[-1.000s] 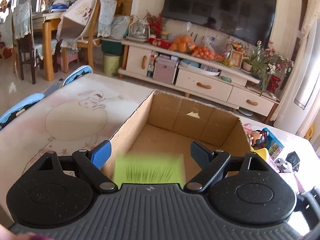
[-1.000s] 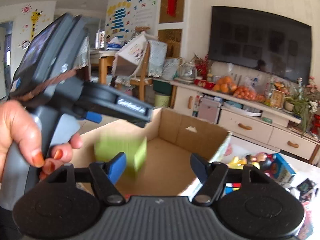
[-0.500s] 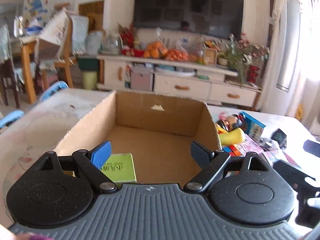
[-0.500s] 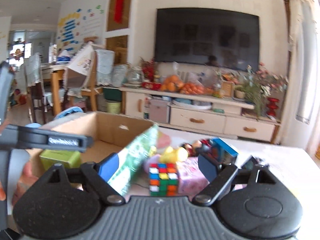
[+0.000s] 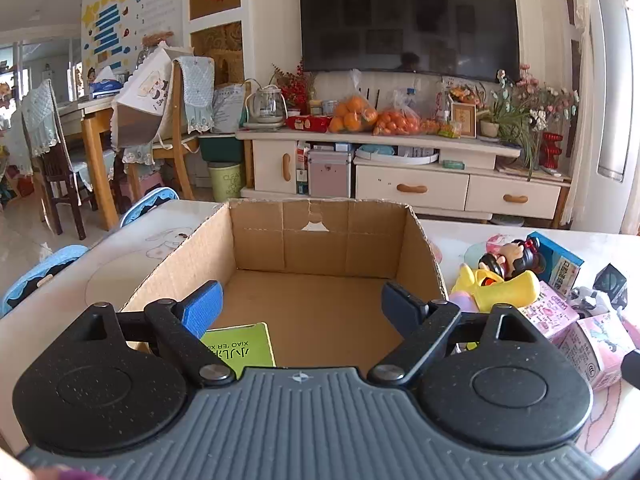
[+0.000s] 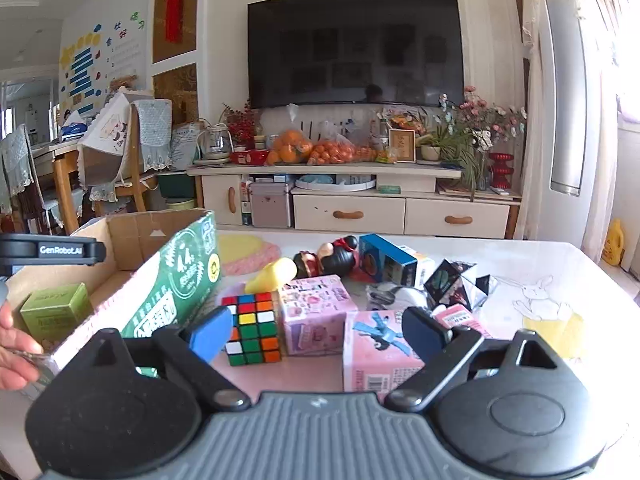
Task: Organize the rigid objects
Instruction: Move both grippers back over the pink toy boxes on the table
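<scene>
An open cardboard box [image 5: 332,236] stands on the table, with a green box [image 5: 240,346] lying on its floor at the near left. The green box also shows in the right wrist view [image 6: 56,312]. My left gripper [image 5: 302,304] is open and empty above the box's near edge. My right gripper [image 6: 316,330] is open and empty above a pile of objects to the right of the cardboard box [image 6: 176,276]: a Rubik's cube [image 6: 252,328], two pink boxes [image 6: 316,318] [image 6: 378,350], a yellow toy [image 6: 272,274], a doll figure [image 6: 332,258] and a blue box [image 6: 390,260].
A black-and-white folded puzzle [image 6: 460,282] and a small white-grey toy [image 6: 394,296] lie further right on the table [image 6: 540,280]. A TV cabinet [image 6: 360,204] stands beyond the table. The left hand [image 6: 12,356] shows at the left edge of the right wrist view.
The green box dropped from my left gripper into the cardboard box and lies still. My right gripper swung right, from over the box to over the pile of toys.
</scene>
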Available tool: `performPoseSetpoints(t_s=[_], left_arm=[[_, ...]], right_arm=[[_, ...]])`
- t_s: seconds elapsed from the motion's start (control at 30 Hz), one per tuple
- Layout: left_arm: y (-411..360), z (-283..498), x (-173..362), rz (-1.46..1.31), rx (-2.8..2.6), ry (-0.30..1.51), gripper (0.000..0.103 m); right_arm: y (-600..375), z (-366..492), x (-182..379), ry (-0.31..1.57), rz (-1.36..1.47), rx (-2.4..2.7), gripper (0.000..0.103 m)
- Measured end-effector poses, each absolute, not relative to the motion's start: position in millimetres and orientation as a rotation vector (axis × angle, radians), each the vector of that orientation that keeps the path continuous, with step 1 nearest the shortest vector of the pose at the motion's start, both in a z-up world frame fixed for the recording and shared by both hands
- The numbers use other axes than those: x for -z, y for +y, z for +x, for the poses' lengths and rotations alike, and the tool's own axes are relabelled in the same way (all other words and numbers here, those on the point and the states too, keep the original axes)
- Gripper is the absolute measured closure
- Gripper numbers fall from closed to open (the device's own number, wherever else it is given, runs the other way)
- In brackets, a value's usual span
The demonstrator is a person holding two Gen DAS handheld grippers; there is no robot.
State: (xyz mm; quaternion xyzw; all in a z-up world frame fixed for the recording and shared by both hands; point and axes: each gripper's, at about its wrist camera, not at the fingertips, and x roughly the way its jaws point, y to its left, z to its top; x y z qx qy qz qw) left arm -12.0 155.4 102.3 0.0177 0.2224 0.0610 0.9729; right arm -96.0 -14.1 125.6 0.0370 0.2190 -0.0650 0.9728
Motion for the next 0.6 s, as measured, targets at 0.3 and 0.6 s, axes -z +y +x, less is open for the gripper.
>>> performPoseSetpoints(t_s=[0.3, 0.6], left_arm=[[150.9, -19.2, -114.0, -0.007, -0.12, 0.388, 0.0], [123.1, -28.1, -121.9, 0.013, -0.019, 0.338, 0.0]], right_arm=[[-31.8, -98.4, -112.4, 0.452, -0.004, 0.187, 0.006], [-66.7, -97.0, -101.1, 0.487, 0.009, 0.258, 0.005]])
